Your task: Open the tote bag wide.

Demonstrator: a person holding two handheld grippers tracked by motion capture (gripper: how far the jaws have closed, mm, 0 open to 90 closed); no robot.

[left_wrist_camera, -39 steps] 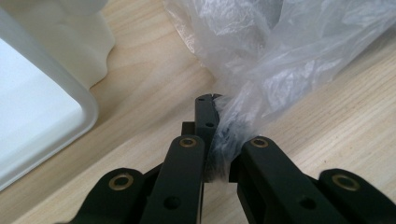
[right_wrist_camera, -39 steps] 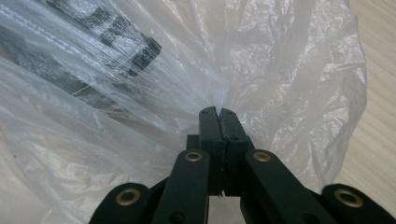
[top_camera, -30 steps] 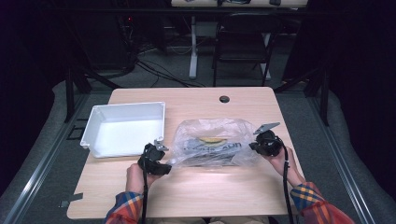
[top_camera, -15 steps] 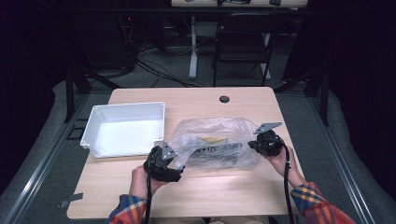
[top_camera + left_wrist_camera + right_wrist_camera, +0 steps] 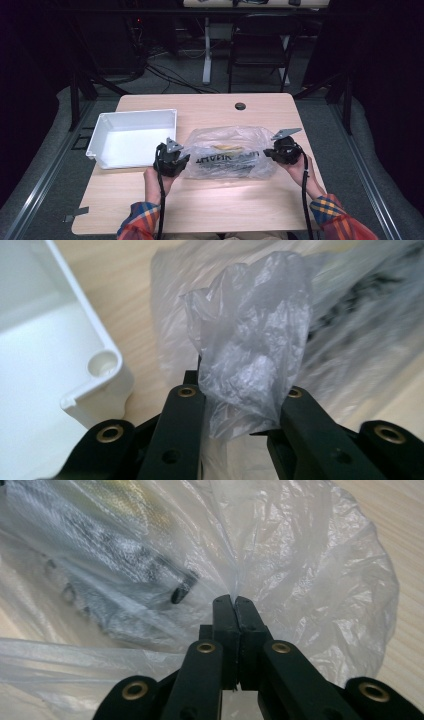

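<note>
**A:** What are the two tongs doing?

**B:** The right tongs (image 5: 235, 600) are clenched, jaws pressed flat together, pinching a thin fold of a clear plastic bag (image 5: 310, 580). The film fans out from that pinch. In the high view the right tongs (image 5: 274, 153) sit at the bag's right end, near the right edge of the bench (image 5: 210, 107).

**A:** And the left tongs?

**B:** The left tongs (image 5: 240, 415) have just been closing, and a bunched tuft of the same plastic bag (image 5: 255, 340) stands between their jaws. The black jaws sit against both sides of the tuft, grasping it. From above, the left tongs (image 5: 181, 159) meet the bag's left end.

**A:** Where does the bag lie?

**B:** The plastic bag (image 5: 227, 155) rests on the bench, stretched between the two tongs, a little nearer the front edge than the back edge, right of centre. Dark things and something yellowish show through the film; I cannot tell what they are.

**A:** What else is on the bench?

**B:** A white tray (image 5: 102, 131) sits toward the left edge, just beside the left tongs. In the left gripper view, a rounded corner of the white tray (image 5: 102, 367) is close beside the bag. A small dark round hole (image 5: 240, 106) lies near the back edge.
</note>
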